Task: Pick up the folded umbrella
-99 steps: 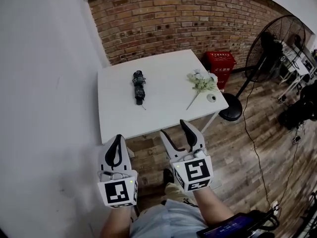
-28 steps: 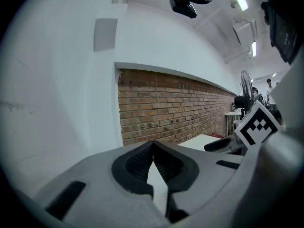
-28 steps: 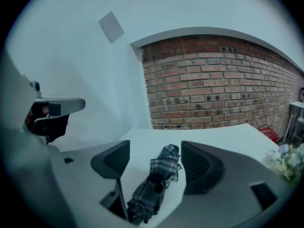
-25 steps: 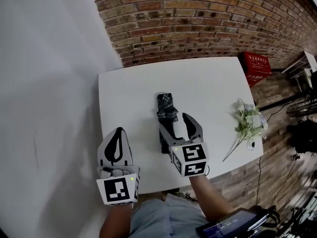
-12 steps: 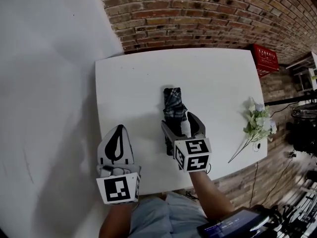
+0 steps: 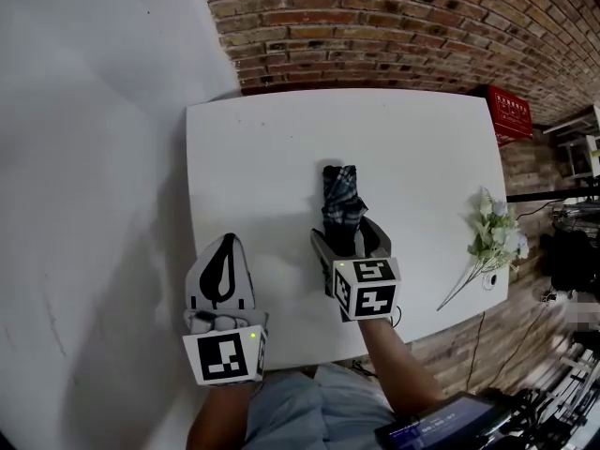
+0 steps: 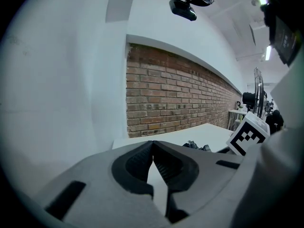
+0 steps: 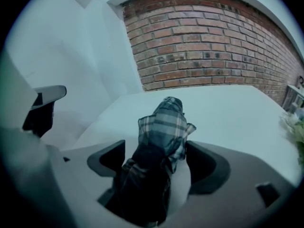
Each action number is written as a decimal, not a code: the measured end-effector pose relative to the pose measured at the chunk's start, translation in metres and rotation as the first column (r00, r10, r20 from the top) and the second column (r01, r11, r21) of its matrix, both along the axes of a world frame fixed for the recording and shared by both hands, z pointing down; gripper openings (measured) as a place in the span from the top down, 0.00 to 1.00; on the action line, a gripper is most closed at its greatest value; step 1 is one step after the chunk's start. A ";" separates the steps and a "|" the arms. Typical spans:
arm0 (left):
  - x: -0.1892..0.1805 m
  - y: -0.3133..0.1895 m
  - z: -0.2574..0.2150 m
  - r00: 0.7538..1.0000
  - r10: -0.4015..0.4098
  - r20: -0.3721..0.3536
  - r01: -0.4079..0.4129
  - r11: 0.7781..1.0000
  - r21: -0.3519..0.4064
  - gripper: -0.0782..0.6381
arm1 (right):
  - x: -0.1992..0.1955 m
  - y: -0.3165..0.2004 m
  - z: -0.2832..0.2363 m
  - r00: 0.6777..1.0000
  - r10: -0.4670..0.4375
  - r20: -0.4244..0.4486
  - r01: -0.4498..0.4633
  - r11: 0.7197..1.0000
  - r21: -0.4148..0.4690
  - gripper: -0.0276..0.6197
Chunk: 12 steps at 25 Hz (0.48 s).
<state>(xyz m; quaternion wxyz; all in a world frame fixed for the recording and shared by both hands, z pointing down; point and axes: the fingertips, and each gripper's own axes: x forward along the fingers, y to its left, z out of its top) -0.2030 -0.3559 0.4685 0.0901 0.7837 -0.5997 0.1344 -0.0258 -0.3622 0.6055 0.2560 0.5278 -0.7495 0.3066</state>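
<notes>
A folded dark plaid umbrella (image 6: 341, 195) lies lengthwise on the white table (image 6: 262, 148), a little right of its middle. My right gripper (image 6: 350, 236) is open and tilted down over the umbrella's near end. One jaw stands on each side of the fabric, without squeezing it. In the right gripper view the umbrella (image 8: 160, 127) fills the gap of the right gripper (image 8: 156, 152). My left gripper (image 6: 224, 242) hovers at the table's near left part, shut and holding nothing. Its tips meet in the left gripper view (image 7: 152, 143), where the umbrella (image 7: 197, 147) peeks out at the right.
A sprig of white artificial flowers (image 6: 495, 232) lies at the table's right edge. A brick wall (image 6: 394, 26) runs behind the table and a white wall (image 6: 94, 157) along its left. A red crate (image 6: 511, 112) stands on the wooden floor at right.
My right gripper has come down and forward, so the umbrella's near end now sits between its jaws. My left gripper has sunk a little and stays shut.
</notes>
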 end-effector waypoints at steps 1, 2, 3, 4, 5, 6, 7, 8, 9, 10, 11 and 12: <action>-0.001 -0.001 0.000 1.000 -0.001 -0.003 0.001 1.000 -0.001 0.88 | 0.000 0.000 0.002 1.000 0.002 0.002 -0.002 1.000 -0.011 0.33; -0.002 -0.002 0.001 1.000 -0.001 -0.005 0.001 1.000 -0.001 0.88 | 0.000 0.001 0.004 1.000 0.006 0.005 -0.006 1.000 -0.025 0.34; -0.003 -0.002 0.001 1.000 -0.002 -0.007 0.002 1.000 -0.003 0.88 | -0.001 0.001 0.006 1.000 0.012 0.011 -0.012 0.999 -0.042 0.34; -0.003 -0.003 0.002 1.000 -0.002 -0.010 0.002 1.000 -0.004 0.88 | 0.000 0.002 0.008 1.000 0.020 0.015 -0.020 0.998 -0.058 0.35; -0.004 -0.003 0.003 1.000 -0.002 -0.012 0.001 1.000 -0.005 0.88 | 0.000 0.002 0.010 0.999 0.028 0.016 -0.027 0.997 -0.071 0.36; -0.004 -0.004 0.003 1.000 -0.001 -0.014 0.001 1.000 -0.006 0.88 | 0.001 0.002 0.011 0.999 0.032 0.012 -0.031 0.996 -0.079 0.38; -0.005 -0.004 0.003 1.000 -0.001 -0.016 0.001 1.000 -0.007 0.88 | 0.001 0.002 0.011 1.000 0.031 0.003 -0.031 0.996 -0.084 0.39; -0.006 -0.004 0.003 1.000 -0.001 -0.018 0.001 1.000 -0.007 0.88 | 0.000 0.002 0.011 1.000 0.028 -0.008 -0.029 0.996 -0.088 0.39; -0.006 -0.005 0.003 1.000 -0.001 -0.019 0.001 1.000 -0.008 0.88 | 0.000 0.002 0.012 1.000 0.024 -0.017 -0.025 0.996 -0.091 0.39; -0.006 -0.005 0.003 1.000 0.000 -0.021 0.000 1.000 -0.008 0.88 | 0.000 0.002 0.012 1.000 0.019 -0.025 -0.021 0.995 -0.094 0.39; -0.006 -0.005 0.003 1.000 0.001 -0.023 -0.002 1.000 -0.007 0.88 | 0.000 0.002 0.012 0.999 0.013 -0.033 -0.016 0.995 -0.097 0.39; -0.005 -0.006 0.003 1.000 0.004 -0.025 -0.004 1.000 -0.006 0.88 | 0.001 0.003 0.013 0.999 0.008 -0.039 -0.011 0.995 -0.098 0.40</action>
